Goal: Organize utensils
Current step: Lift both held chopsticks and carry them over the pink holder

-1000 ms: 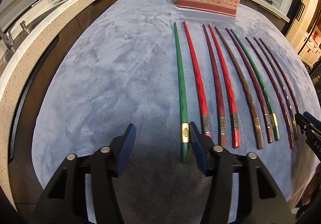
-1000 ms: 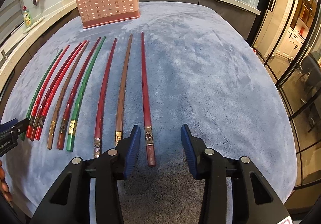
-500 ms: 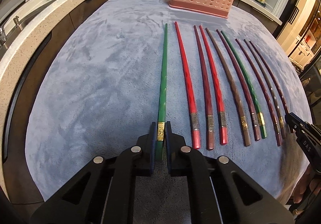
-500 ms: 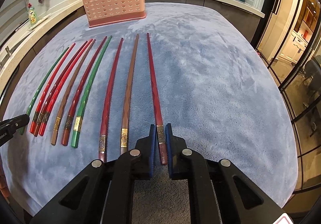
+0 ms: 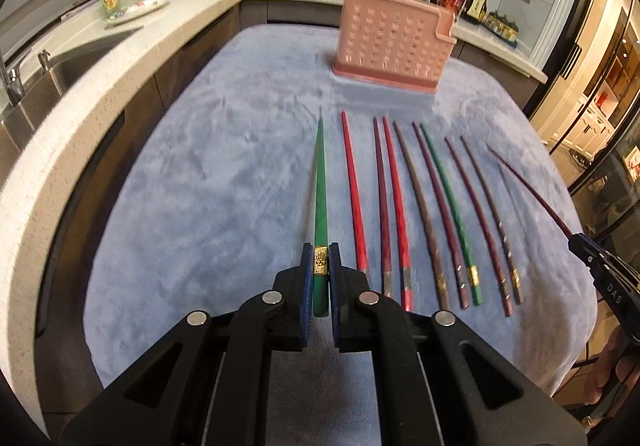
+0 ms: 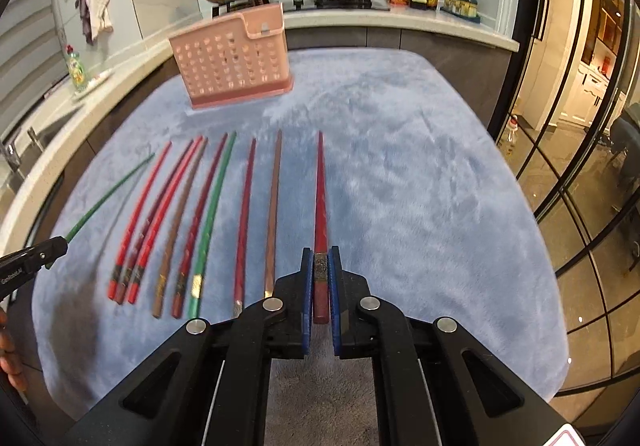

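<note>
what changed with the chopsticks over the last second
Both grippers closed and lifted: the left gripper took the green chopstick at the row's left end, the right gripper the dark red chopstick at its right end. The other chopsticks and the pink holder stayed put.

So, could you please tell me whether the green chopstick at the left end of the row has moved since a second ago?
Yes. The left tongs have shut on the green chopstick and lifted it off the blue cloth; its neighbours still lie flat.
</note>
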